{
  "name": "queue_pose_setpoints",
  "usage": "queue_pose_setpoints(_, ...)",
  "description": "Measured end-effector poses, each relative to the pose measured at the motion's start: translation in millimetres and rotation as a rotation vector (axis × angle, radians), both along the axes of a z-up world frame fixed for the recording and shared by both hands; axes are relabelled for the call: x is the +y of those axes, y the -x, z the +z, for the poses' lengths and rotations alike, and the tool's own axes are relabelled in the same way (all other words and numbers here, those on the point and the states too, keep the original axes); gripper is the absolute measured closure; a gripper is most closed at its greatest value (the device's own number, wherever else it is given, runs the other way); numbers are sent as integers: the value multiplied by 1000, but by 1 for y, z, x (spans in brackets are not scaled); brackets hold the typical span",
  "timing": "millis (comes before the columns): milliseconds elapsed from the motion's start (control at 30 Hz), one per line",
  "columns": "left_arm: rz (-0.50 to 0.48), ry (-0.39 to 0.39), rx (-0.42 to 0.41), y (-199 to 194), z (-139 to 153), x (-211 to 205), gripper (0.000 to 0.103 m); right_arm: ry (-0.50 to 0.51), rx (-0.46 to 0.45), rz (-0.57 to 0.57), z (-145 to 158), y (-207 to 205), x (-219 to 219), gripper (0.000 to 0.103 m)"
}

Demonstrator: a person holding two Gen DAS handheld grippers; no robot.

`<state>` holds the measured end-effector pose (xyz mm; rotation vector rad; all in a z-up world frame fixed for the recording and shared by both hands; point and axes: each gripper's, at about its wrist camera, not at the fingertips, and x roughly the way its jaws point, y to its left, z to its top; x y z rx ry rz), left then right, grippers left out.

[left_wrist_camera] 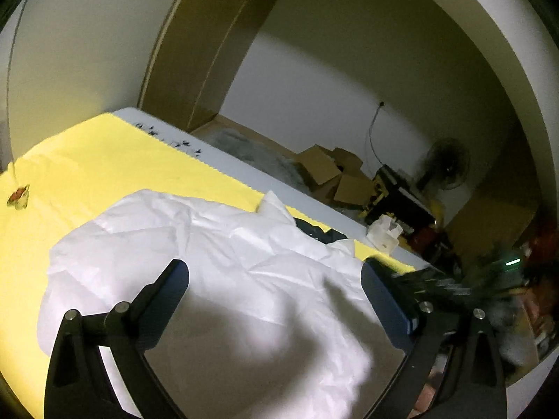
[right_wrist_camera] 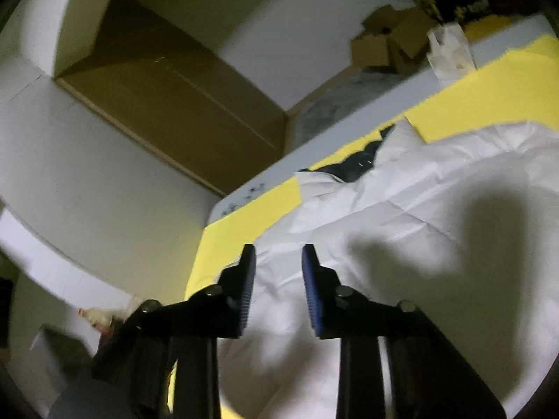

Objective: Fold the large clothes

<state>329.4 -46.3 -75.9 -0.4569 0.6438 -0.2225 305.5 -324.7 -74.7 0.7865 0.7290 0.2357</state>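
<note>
A large white quilted garment (left_wrist_camera: 216,244) lies crumpled on a yellow sheet (left_wrist_camera: 104,160) over a bed. It has a dark lining at its collar (left_wrist_camera: 319,232). My left gripper (left_wrist_camera: 276,269) is wide open above the garment, holding nothing. In the right wrist view the same garment (right_wrist_camera: 419,227) spreads to the right, with the dark collar (right_wrist_camera: 360,164) at its far edge. My right gripper (right_wrist_camera: 277,255) is partly open over the garment's edge near the yellow sheet (right_wrist_camera: 237,223), with nothing between its jaws.
The bed's grey far edge (left_wrist_camera: 251,171) borders a floor with cardboard boxes (left_wrist_camera: 332,171), a fan (left_wrist_camera: 447,164) and clutter. A small object (left_wrist_camera: 19,195) lies on the sheet at far left. A white bag (left_wrist_camera: 384,234) sits on the bed edge. A wooden wardrobe (right_wrist_camera: 167,97) stands behind.
</note>
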Motion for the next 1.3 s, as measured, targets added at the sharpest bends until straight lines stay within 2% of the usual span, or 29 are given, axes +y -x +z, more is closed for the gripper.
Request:
queue_pose_setpoints(33,5,5,5,-1,-2,4,3,-7,30,-20,-13,-6,-2,80)
queue_pose_setpoints(133,18,37,30,2,-11,20,3,-37,108,-68,-61,-19,-11,93)
queue_pose_setpoints(167,21,45,38,3,-15,24,3,-73,144,-72,-81,-22,-13,103)
queue_pose_setpoints(233,21,62,59,3,-23,30,3,-97,134,-73,-101,-23,-17,103)
queue_pose_setpoints(367,3,84,101,1,-32,39,3,-69,150,-72,-117,-32,-18,103)
queue_pose_setpoints(500,-2,89,106,7,-32,47,3,-49,222,-54,-120,-40,-16,103)
queue_pose_setpoints(633,-16,50,111,14,-26,46,3,-20,270,-38,-118,-47,-12,103)
queue_pose_setpoints(733,-35,-2,113,18,-26,40,3,41,291,-24,-111,-54,-5,103)
queue_pose_setpoints(800,-50,-28,117,17,-25,36,4,116,306,-1,-103,-60,3,103)
queue_pose_setpoints(867,-78,-10,105,20,-21,35,4,81,330,-9,-99,-59,-4,100)
queue_pose_setpoints(900,-111,22,84,24,-18,35,4,41,279,-22,-82,-46,-8,100)
queue_pose_setpoints(933,-135,33,76,26,-18,33,4,63,217,-29,-62,-32,-9,100)
queue_pose_setpoints(1000,-188,57,66,31,-19,27,3,184,124,-25,-26,2,0,100)
queue_pose_setpoints(1067,-229,37,57,33,-24,14,3,264,112,1,-17,29,13,100)
queue_pose_setpoints(1133,-223,-11,76,30,-33,4,4,332,147,54,-29,45,30,100)
queue_pose_setpoints(1233,-227,49,149,30,-49,4,4,422,194,136,-60,51,52,101)
queue_pose_setpoints(1300,-212,60,152,36,-51,10,4,448,228,169,-83,50,54,103)
